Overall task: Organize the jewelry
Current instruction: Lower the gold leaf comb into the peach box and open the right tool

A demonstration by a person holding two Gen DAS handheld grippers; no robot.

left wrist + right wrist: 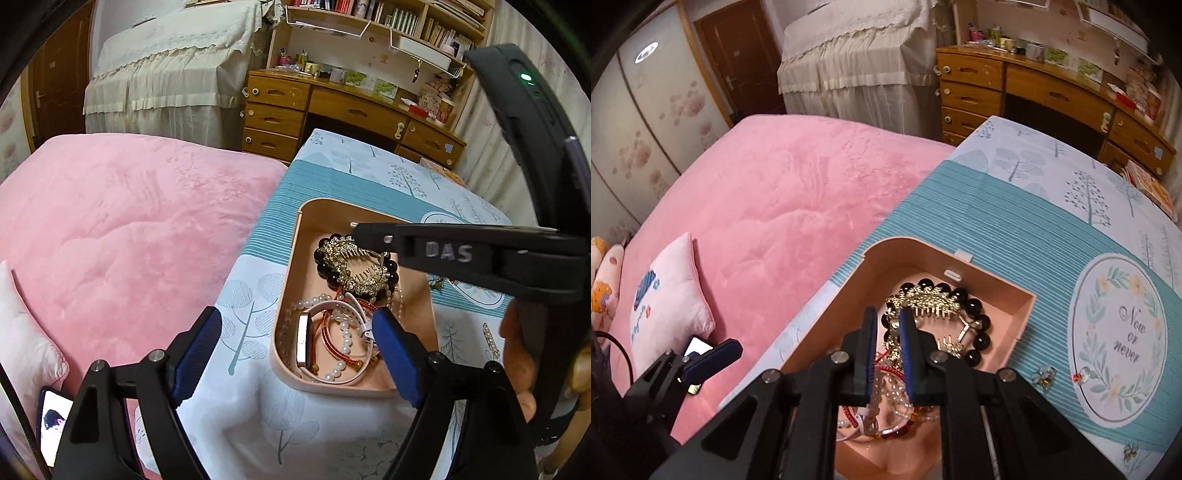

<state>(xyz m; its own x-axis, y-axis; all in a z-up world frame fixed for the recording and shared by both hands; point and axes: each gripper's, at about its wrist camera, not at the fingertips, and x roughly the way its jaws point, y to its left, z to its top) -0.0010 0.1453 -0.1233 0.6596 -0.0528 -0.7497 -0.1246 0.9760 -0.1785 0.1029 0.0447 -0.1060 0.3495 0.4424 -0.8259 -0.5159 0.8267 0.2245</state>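
Observation:
A peach jewellery box (284,295) (849,280) stands open on the tablecloth. Inside lie a black bead bracelet (325,266) (975,306), a gold hair comb (356,271) (931,297), a pearl string (343,345), a red cord bangle (327,334) and a white-strapped watch (303,339). My left gripper (295,321) is open wide, with the box's near left wall between its jaws and nothing touching the pads. My right gripper (889,332) (356,230) hangs over the comb, shut to a thin slit. I see nothing pinched in it.
Small brooches (1043,376) (1080,376) and a pearl hair clip (491,339) lie loose on the blue patterned tablecloth (332,177) right of the box. A pink bed (129,221) borders the table's left edge, with a lit phone (55,424) on it. A hand (517,369) holds the right gripper.

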